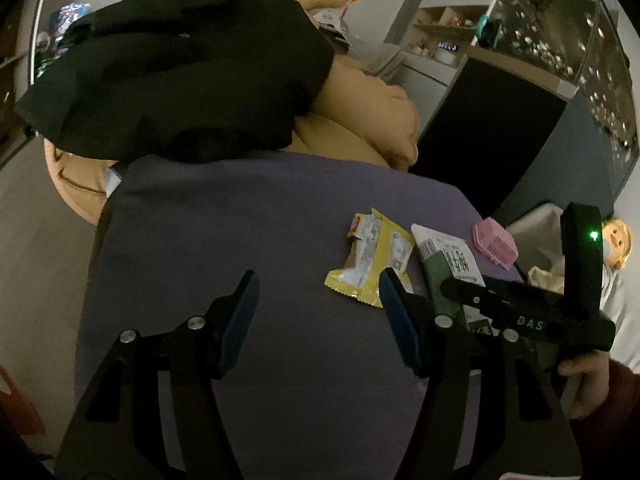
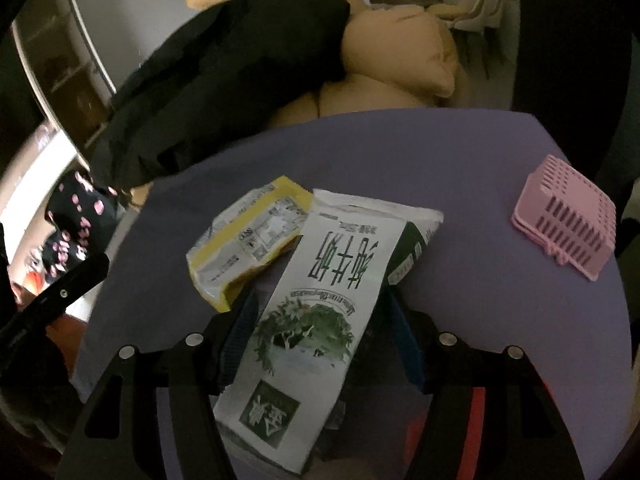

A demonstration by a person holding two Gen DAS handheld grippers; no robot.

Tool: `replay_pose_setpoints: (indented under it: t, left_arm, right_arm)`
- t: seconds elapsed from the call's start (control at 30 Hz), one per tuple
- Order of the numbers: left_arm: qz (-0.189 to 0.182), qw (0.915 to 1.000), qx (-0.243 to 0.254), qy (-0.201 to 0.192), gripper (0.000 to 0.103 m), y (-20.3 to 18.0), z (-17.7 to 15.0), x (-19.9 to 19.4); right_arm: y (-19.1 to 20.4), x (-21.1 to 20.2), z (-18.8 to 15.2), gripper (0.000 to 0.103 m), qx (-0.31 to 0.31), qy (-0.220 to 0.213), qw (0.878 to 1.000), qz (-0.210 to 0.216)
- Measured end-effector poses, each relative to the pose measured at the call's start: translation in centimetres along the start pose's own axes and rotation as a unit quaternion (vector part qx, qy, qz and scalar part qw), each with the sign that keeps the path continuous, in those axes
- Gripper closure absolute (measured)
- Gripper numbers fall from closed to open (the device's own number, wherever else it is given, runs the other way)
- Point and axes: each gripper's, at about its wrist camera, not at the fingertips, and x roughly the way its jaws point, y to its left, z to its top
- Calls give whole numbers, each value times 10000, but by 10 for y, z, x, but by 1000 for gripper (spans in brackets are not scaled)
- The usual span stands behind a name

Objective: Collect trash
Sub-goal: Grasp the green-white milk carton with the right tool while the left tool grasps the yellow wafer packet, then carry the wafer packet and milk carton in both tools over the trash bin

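A white and green milk carton (image 2: pixel 320 280) lies on the purple table top (image 2: pixel 460 320), its top end resting over a yellow snack wrapper (image 2: pixel 248 240). My right gripper (image 2: pixel 320 300) is open and straddles the carton, with a blue pad close to each side. In the left wrist view the same carton (image 1: pixel 448 256) and wrapper (image 1: pixel 372 260) sit to the right, and the right gripper's black body (image 1: pixel 520 316) is over the carton. My left gripper (image 1: pixel 317 280) is open over bare table (image 1: pixel 240 220), holding nothing, its right finger beside the wrapper.
A pink slotted basket (image 2: pixel 564 228) lies on its side near the table's right edge. Behind the table, a black garment (image 1: pixel 180 72) is draped over tan cushions (image 1: pixel 360 112). A light-coloured bin (image 1: pixel 536 232) with crumpled paper stands off the table's right side.
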Motion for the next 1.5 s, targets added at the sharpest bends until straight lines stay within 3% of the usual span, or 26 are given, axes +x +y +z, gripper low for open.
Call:
replay_pose_setpoints:
  t: [0.23,0.43,0.47,0.53,0.73,0.93,1.0,1.1,1.33,1.5]
  left_arm:
    - [-48,9968,560,561,44,-20,21,43]
    - [-68,9911,597,1192,44,-34,31,85]
    - [-54,9906,602,1228,45,-35,31,88]
    - [48,9890,649,1326,59,-39,31,95]
    - [405,9900,538,1240,71,-36,27,86]
    - [498,9896,504,1251,72,-33,10,63]
    - [455,9901,460,1246,72,-31,5,57]
    - [452,9906,515,1180,69,-32,1,53]
    - [544,9910,425,1145,64,-39,-1,63]
    - [540,9926,338,1030,77,-47,-1,58]
  right_arm:
    - [-6,-10,-9,42,-223,31,9997,74]
    - [-7,-19,-19,42,-464,94,9989,44]
    - [-8,-20,-20,42,-494,109,9987,56]
    - [-8,-22,-22,42,-552,135,9983,86]
    - [-9,-21,-23,41,-661,281,9973,119]
    - [-9,-15,-13,39,-682,668,9952,225]
    - [-13,-16,-10,42,-597,542,9965,212]
    - [-14,-25,-6,55,-557,239,9979,232]
    - [-10,-59,-7,56,-721,-337,9963,315]
    - [-14,-76,-10,56,-711,-498,9954,413]
